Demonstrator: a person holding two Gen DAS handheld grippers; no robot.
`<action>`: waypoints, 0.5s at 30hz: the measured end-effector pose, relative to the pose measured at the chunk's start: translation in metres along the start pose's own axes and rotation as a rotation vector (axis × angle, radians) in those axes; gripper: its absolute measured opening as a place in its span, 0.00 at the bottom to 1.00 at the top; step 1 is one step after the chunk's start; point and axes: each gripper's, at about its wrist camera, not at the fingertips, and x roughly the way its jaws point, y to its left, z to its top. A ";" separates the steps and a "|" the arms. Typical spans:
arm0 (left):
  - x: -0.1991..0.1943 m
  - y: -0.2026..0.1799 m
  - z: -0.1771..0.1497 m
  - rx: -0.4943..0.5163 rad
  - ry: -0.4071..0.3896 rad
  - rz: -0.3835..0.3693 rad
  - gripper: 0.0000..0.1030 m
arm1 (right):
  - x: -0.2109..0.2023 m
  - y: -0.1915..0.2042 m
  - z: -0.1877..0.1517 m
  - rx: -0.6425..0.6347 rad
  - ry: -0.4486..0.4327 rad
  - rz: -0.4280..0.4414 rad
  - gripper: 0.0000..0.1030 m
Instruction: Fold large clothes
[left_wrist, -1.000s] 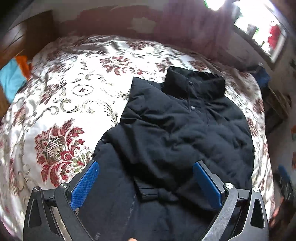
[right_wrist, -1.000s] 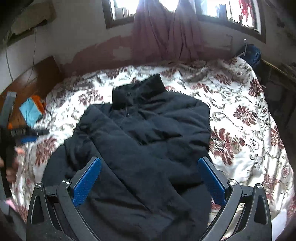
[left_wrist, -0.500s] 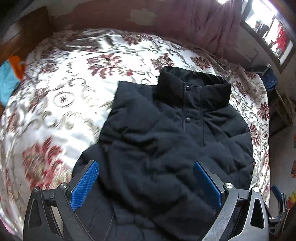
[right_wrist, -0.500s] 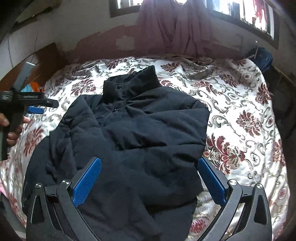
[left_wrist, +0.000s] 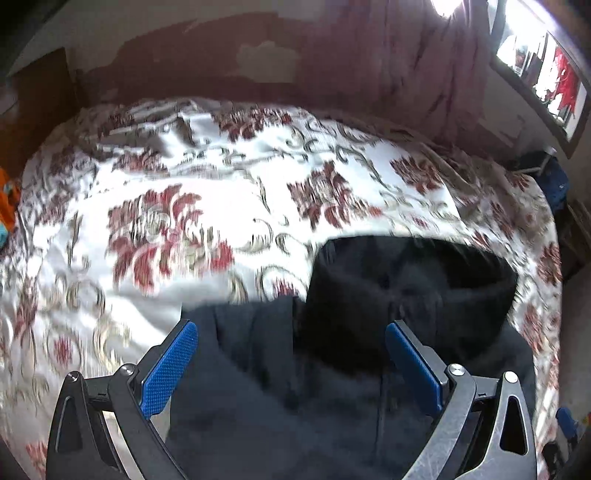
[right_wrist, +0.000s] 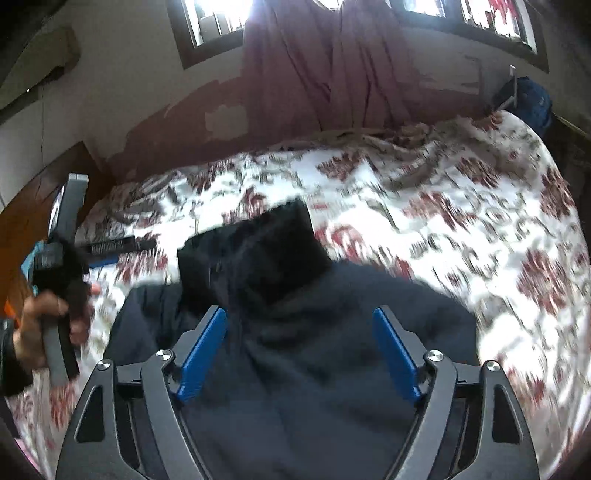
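The black jacket (left_wrist: 369, 369) lies on the floral bed (left_wrist: 184, 206) toward its near edge, collar facing the far edge. The left gripper (left_wrist: 291, 354) hovers spread wide, grasping nothing; the right gripper (right_wrist: 299, 339) is closing above the fabric, pads not yet pressing.

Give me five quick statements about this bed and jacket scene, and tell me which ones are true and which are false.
1. The jacket is black. True.
2. The bedspread is plain blue. False: it is white with red flowers.
3. The right gripper is clamped on the collar. False: its jaws are closing, but the pads do not press on any fabric.
4. The left gripper is open above the jacket. True.
5. The curtain is green. False: it is dusky pink.
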 end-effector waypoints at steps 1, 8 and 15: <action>0.007 -0.003 0.007 0.010 -0.001 0.000 0.98 | 0.012 0.003 0.011 0.000 -0.008 -0.009 0.72; 0.058 -0.010 0.035 0.016 0.060 0.012 0.86 | 0.087 0.002 0.059 0.129 0.050 -0.012 0.56; 0.103 -0.001 0.043 -0.105 0.162 -0.117 0.29 | 0.110 0.004 0.052 0.134 0.087 -0.021 0.15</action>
